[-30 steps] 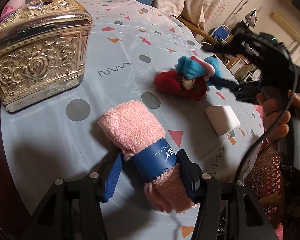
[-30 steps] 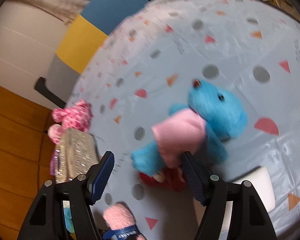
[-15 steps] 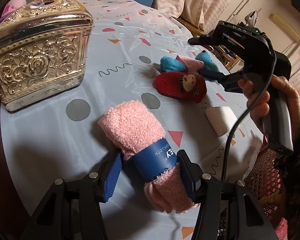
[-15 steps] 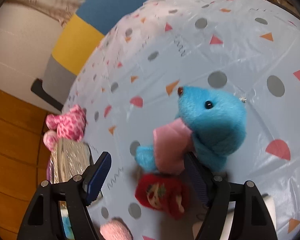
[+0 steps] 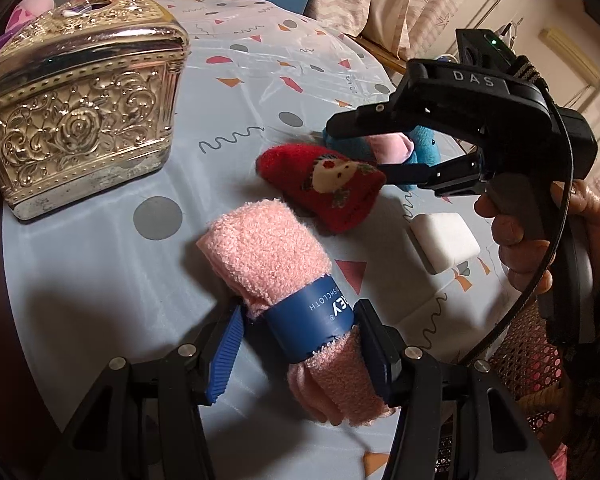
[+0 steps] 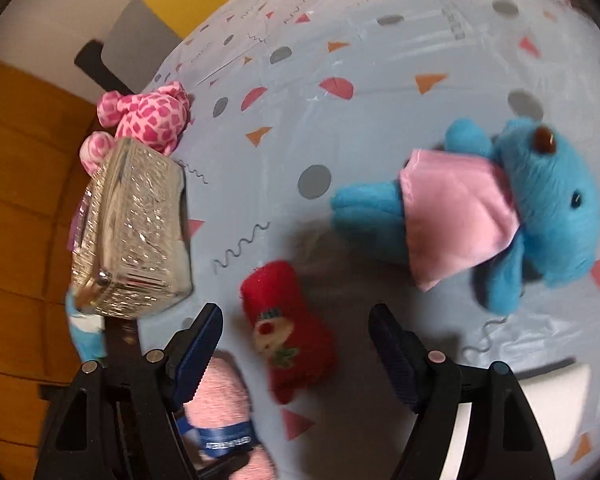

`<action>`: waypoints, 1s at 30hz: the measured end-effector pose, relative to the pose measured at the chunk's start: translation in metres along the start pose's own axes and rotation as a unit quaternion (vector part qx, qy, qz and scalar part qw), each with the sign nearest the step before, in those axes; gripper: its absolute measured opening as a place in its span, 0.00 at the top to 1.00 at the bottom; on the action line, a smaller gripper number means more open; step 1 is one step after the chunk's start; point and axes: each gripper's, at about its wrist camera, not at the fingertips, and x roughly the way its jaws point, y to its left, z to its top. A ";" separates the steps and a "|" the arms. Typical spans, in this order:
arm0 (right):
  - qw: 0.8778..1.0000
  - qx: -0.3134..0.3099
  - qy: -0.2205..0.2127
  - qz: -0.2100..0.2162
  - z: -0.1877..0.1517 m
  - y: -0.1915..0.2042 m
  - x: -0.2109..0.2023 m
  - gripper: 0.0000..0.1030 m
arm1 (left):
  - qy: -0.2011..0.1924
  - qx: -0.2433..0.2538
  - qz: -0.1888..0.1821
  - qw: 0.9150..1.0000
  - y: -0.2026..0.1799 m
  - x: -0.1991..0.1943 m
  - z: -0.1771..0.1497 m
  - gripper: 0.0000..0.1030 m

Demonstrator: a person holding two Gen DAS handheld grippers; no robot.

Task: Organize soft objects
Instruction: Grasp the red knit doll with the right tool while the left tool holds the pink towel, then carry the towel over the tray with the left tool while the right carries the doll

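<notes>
L claw (image 5: pixel 300 344) clamps rolled pink terry cloth w/ blue band (image 5: pixel 276 264) for moving; R claw (image 6: pixel 296 344) gapes empty over red felt pouch (image 6: pixel 288 332), ready to grab

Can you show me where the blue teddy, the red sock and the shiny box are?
blue teddy (image 6: pixel 556 200): right wrist view, on its face.
red sock (image 6: pixel 288 340): right wrist view, on its picture patch.
shiny box (image 5: pixel 80 120): left wrist view, on its front wall.
</notes>
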 end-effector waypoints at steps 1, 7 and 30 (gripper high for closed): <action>1.000 -0.001 -0.004 0.001 0.000 0.000 -0.001 0.25 | 0.000 0.000 0.000 1.000 0.000 0.000 0.000 0.45; 0.996 -0.078 -0.042 -0.023 0.002 0.026 -0.005 0.25 | 0.000 -0.001 0.001 1.000 -0.001 0.001 0.000 0.44; 0.980 -0.161 0.014 -0.118 0.002 0.022 0.030 0.69 | 0.027 -0.002 0.026 0.999 -0.012 0.011 0.016 0.39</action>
